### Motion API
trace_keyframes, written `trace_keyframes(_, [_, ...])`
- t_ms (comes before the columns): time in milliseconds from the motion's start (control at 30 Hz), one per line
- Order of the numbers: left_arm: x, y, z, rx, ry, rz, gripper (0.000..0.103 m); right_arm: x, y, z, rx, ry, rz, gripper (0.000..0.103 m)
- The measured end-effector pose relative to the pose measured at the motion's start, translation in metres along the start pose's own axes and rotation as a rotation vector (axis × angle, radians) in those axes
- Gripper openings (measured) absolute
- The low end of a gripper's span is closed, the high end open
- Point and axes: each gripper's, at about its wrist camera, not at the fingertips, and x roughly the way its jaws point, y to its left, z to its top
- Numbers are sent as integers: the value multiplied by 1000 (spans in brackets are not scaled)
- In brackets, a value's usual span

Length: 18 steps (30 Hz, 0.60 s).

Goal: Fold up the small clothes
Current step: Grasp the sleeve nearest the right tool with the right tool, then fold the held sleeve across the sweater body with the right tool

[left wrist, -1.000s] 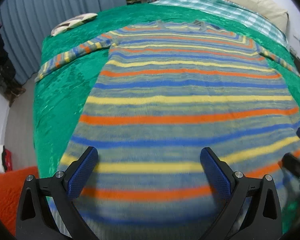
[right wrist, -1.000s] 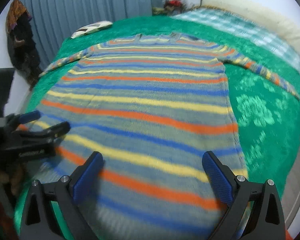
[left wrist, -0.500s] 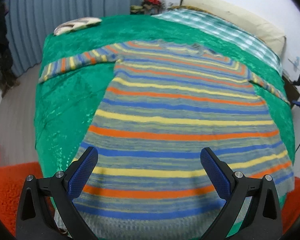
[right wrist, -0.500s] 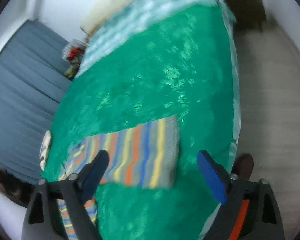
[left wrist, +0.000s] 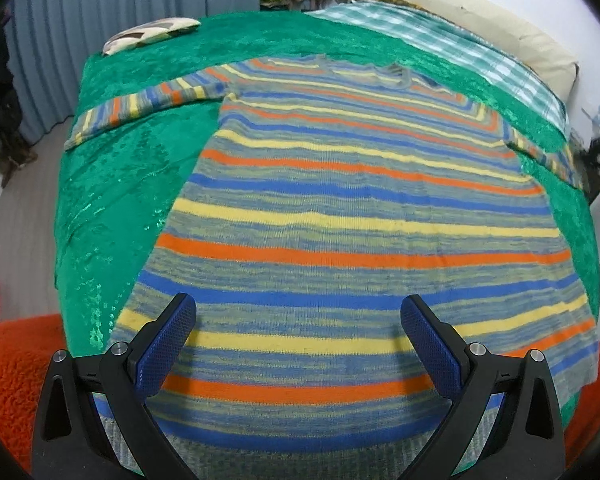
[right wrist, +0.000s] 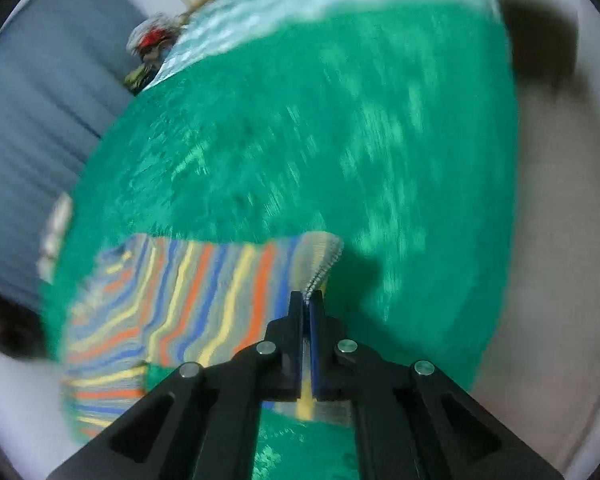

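A green bedspread [left wrist: 112,184] (shiny) under a cream pillow [left wrist: 472,12].

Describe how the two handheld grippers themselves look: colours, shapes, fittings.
Both match. The left gripper has black plastic arms with triangular cut-outs, round silver pivot pins, and two long blue fingers with a fine dotted grip texture. The right gripper has the same black frame, silver pins and blue pads. No cables or sleeves show.

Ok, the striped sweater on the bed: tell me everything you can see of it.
The striped sweater is a long-sleeved knit with orange, yellow and blue bands on mottled grey. It lies flat on the green bedspread, neck away from the camera, grey ribbed hem nearest. One sleeve stretches out flat. The other sleeve's cuff is pinched in the right gripper, which has just closed. The left gripper is open over the hem.
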Motion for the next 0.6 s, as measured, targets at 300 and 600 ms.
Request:
trace_keyframes(300, [-3, 7, 3, -28, -16, -18, 102, -49, 249, 9, -361, -54, 366, 3])
trace_keyframes(600, [0, 22, 3, -79, 2, -24, 102, 25, 330, -21, -396, 137, 547, 71])
